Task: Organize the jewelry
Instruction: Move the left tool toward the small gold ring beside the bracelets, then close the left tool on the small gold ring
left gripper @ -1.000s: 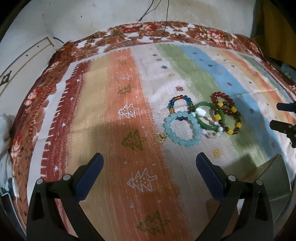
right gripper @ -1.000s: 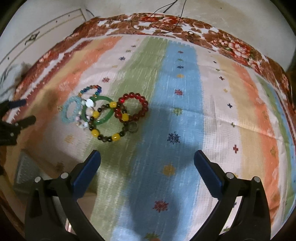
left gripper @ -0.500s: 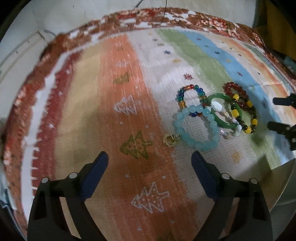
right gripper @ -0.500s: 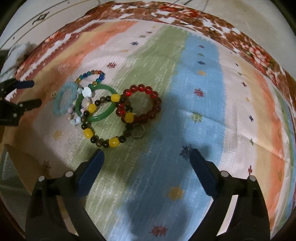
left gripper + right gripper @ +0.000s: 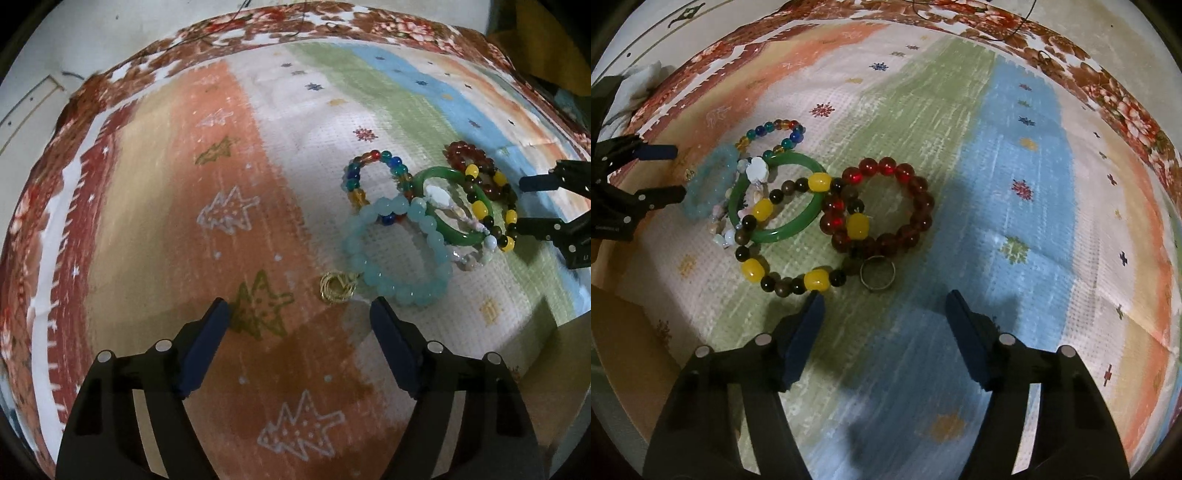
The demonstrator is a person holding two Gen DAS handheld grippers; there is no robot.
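The left hand-held gripper has been narrowing its jaws; they remain apart and empty. A gold ring lies at 1 o'clock, just beyond the fingertips. The right hand-held gripper has likewise been narrowing and is empty, with a metal ring at 12 o'clock. Overlapping bracelets lie on the striped cloth.
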